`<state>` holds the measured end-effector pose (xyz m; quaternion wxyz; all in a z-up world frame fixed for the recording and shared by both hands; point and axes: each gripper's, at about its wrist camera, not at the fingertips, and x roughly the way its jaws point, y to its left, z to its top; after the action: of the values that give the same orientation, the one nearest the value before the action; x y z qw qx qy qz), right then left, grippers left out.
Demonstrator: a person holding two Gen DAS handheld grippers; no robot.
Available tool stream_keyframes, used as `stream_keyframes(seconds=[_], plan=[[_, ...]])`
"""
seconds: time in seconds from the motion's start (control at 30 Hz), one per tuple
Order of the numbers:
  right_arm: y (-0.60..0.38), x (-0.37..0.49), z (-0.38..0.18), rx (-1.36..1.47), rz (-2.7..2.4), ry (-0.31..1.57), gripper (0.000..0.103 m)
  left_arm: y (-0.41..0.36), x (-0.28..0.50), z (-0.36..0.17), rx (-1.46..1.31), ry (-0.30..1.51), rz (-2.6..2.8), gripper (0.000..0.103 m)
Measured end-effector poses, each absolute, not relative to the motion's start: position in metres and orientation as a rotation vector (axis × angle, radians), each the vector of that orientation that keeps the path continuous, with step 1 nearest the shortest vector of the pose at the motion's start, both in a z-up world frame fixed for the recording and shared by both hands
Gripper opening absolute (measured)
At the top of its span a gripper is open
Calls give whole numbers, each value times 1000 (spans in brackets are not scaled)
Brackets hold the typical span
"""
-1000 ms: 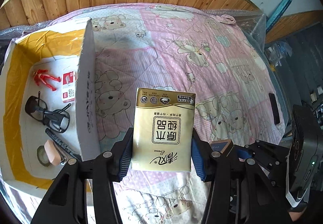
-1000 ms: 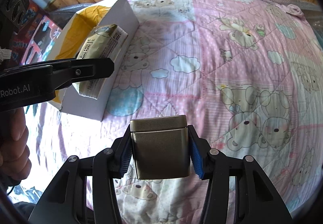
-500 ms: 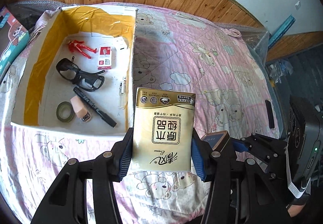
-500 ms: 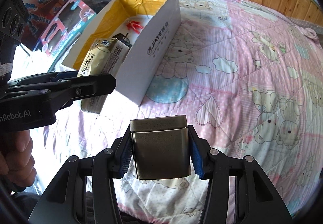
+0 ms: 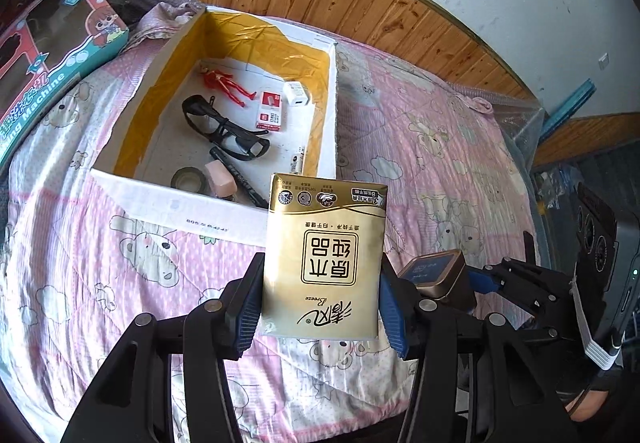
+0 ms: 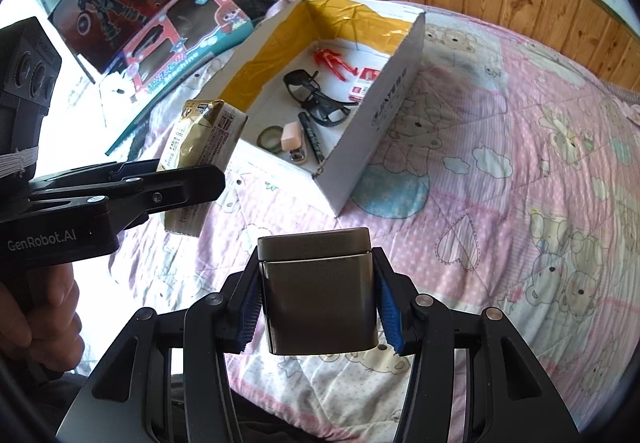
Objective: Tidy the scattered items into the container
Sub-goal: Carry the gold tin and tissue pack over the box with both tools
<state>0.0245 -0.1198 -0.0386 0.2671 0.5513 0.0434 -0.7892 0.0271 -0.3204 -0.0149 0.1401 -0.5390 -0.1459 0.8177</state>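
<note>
The left gripper (image 5: 320, 297) is clamped on a gold tissue pack (image 5: 325, 257), its blue pads pressing the pack's two long edges; the pack stands up between the fingers with most of its length reaching past the tips. It hangs above the quilt (image 5: 420, 147), just short of the near wall of the box (image 5: 180, 205) and towards its right corner. The right gripper (image 6: 318, 305) is clamped on a dark metal tin (image 6: 320, 289), held by its sides with the lid end forward, above the quilt and well short of the box's near corner. The tin sits just right of the tissue pack, apart from it. Inside the box lie black glasses (image 5: 224, 129), a red figure (image 5: 226, 83), a red-and-white card box (image 5: 271, 116), a white adapter (image 5: 297, 93), a marker (image 5: 238, 177), a tape roll (image 5: 188, 178) and a pink stapler (image 5: 221, 184).
</note>
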Motion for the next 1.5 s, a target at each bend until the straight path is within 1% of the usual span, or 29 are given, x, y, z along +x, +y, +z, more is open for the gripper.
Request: stream_keyframes(seconds=[0.17,0.67,1.1,1.5], plan=[[-136,24,-28,1452,-2103,145,52,-340,31,-9,-1548,-477,2411,53],[-168,-2,-2,1365,-2063,200,52,-388,15,5,-1544,-566,2523,53],[-196,-53,12,1308,-2049,256,52,-405,-24,10,-1558,-545,2573,53],[-212,-113,11,1302,-2038,316,52,-401,-67,-7,-1620,-512,2555,53]])
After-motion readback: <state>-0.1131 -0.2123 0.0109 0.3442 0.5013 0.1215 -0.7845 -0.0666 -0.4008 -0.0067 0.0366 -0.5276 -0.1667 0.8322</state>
